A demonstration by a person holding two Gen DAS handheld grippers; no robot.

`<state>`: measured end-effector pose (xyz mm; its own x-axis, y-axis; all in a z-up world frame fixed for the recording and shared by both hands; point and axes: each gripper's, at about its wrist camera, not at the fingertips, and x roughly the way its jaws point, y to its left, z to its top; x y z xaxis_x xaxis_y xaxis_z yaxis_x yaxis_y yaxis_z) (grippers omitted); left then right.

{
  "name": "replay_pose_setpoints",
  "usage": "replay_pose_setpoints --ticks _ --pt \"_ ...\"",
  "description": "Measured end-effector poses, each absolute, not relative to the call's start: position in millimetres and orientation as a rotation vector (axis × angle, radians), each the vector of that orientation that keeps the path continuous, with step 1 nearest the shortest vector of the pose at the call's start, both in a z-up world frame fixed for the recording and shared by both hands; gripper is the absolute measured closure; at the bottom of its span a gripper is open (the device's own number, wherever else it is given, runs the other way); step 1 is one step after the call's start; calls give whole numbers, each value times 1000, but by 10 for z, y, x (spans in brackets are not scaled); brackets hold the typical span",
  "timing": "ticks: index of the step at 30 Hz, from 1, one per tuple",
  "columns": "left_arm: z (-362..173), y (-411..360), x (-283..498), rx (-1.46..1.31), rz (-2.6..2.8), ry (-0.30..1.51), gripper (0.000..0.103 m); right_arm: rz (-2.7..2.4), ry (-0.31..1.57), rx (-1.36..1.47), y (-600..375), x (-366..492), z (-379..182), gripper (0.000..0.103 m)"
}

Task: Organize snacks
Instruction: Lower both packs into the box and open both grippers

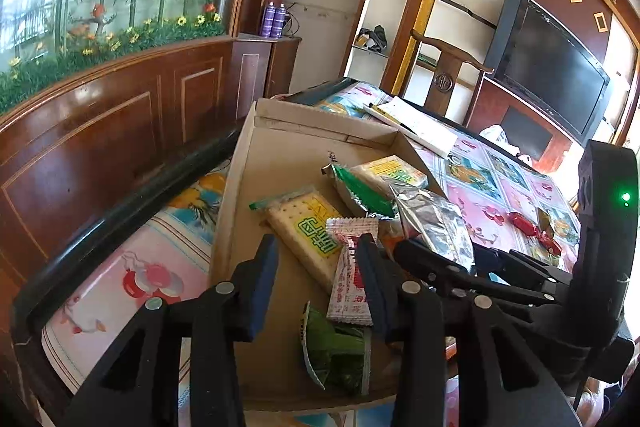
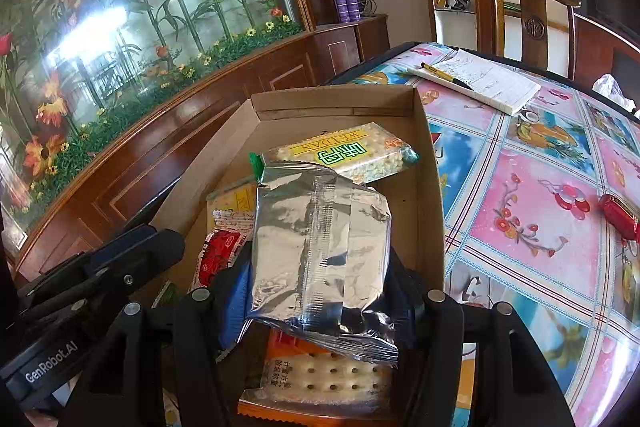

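Lying along the left edge of a table (image 2: 532,187) covered in glossy, floral-printed oilcloth, a shallow cardboard tray (image 1: 240,187) with low, raw-edged walls holds a loose heap of snack packets. The left gripper (image 1: 316,261) hangs over the tray's near left part, its blue-padded jaws partly apart; the crinkled red-and-white sachet (image 1: 352,267) lies just beside the right finger, and whether the pad touches it cannot be told. Next to it a flat cracker pack (image 1: 308,231) in clear film lies aslant, with a green foil wrapper (image 1: 332,351) towards the tray's near edge. Bare cardboard stays open along the tray's left wall and at its far end.

The right gripper (image 2: 320,295) clamps a creased silver foil pouch (image 2: 320,239) by its lower sides, lifted above an orange cracker pack (image 2: 320,379). Beyond it a second clear-wrapped cracker block (image 2: 344,155) rests near the tray's right wall.

Right of the tray the tabletop is largely free: a white notepad (image 2: 492,83) with a yellow-and-black pen (image 2: 444,75) sits at the far edge, and a shiny red-wrapped sweet (image 2: 620,215) lies near the right edge.
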<state>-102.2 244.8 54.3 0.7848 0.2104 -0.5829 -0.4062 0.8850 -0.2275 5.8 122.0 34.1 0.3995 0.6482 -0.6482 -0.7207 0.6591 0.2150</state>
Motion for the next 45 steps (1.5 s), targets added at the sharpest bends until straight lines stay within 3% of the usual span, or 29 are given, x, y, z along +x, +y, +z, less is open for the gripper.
replay_pose_setpoints --ticks 29,45 --pt "643 2365 -1131 -294 404 518 51 875 759 -124 1222 -2 352 39" --pt "832 2341 -1295 -283 444 442 30 925 771 -115 1143 -78 373 36"
